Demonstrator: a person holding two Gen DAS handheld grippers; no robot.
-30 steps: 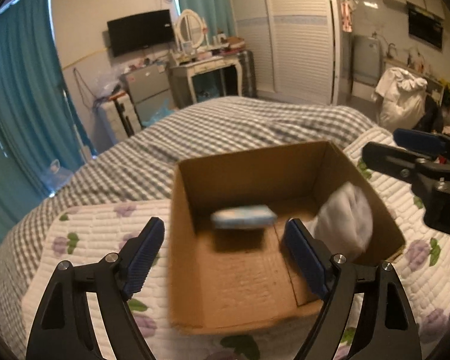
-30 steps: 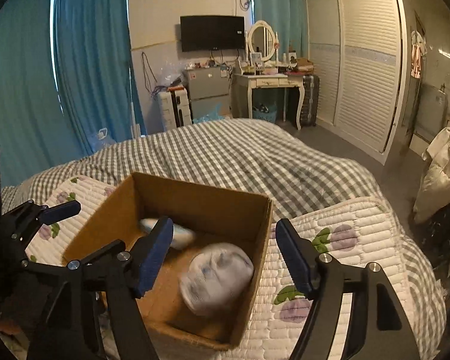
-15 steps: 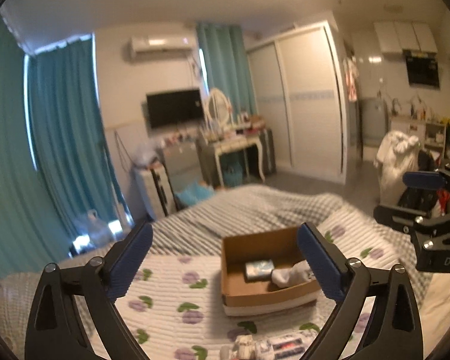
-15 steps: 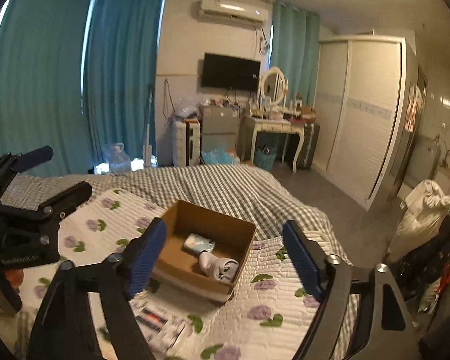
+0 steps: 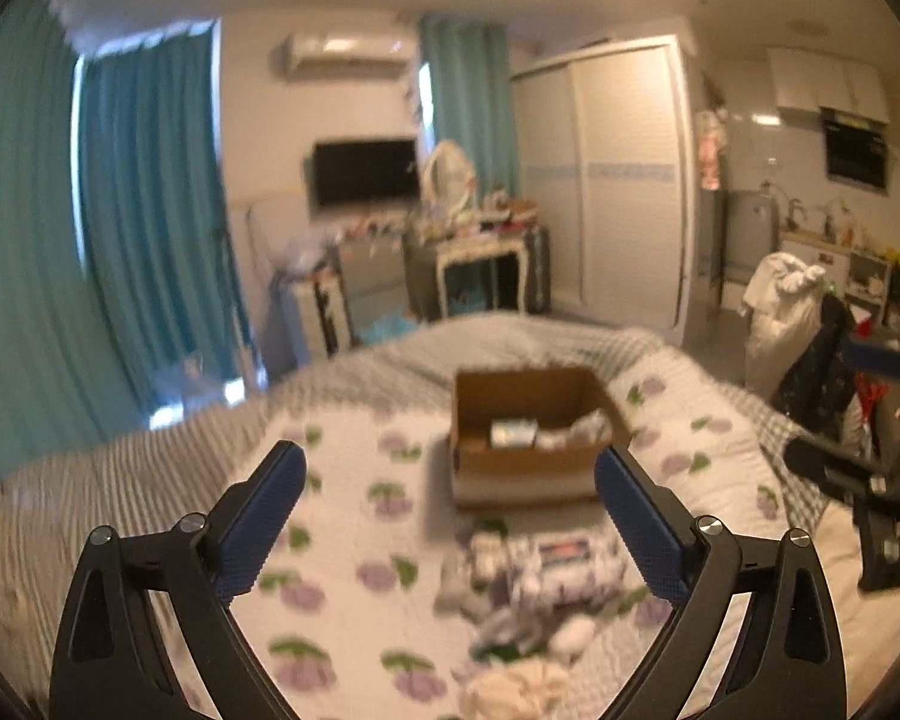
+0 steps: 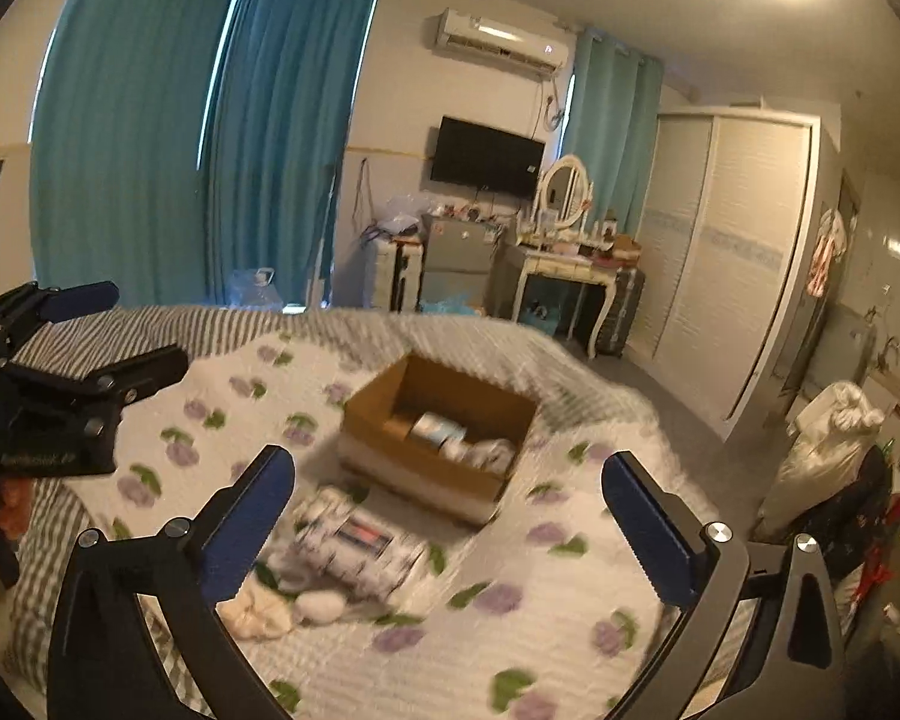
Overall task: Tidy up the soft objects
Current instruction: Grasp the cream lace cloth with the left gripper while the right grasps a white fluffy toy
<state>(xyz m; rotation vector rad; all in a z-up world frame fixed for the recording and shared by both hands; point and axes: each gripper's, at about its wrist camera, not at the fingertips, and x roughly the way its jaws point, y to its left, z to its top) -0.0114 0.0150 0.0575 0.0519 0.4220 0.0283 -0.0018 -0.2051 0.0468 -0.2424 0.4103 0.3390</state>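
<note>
An open cardboard box (image 5: 534,462) (image 6: 426,462) sits on the flowered quilt (image 5: 354,510) (image 6: 570,600) on the bed. Inside lie a light blue tissue pack (image 5: 513,433) (image 6: 435,427) and a white soft item (image 5: 576,435) (image 6: 486,453). In front of the box lies a blurred pile of soft objects: a printed white pack (image 5: 570,561) (image 6: 360,543), a cream cloth (image 5: 522,693) (image 6: 252,612), a small white roll (image 6: 321,603). My left gripper (image 5: 450,510) is open and empty, well back from the box. My right gripper (image 6: 450,516) is open and empty.
A grey checked blanket (image 5: 510,336) covers the far bed. Behind stand a dressing table with mirror (image 6: 564,264), a TV (image 6: 486,156), teal curtains (image 6: 150,138) and a white wardrobe (image 6: 726,252). A white laundry bag (image 5: 780,306) is at right.
Both grippers have drawn far back and up from the box after letting the tissue pack and white item fall into it. The pile in front of the box has come into view.
</note>
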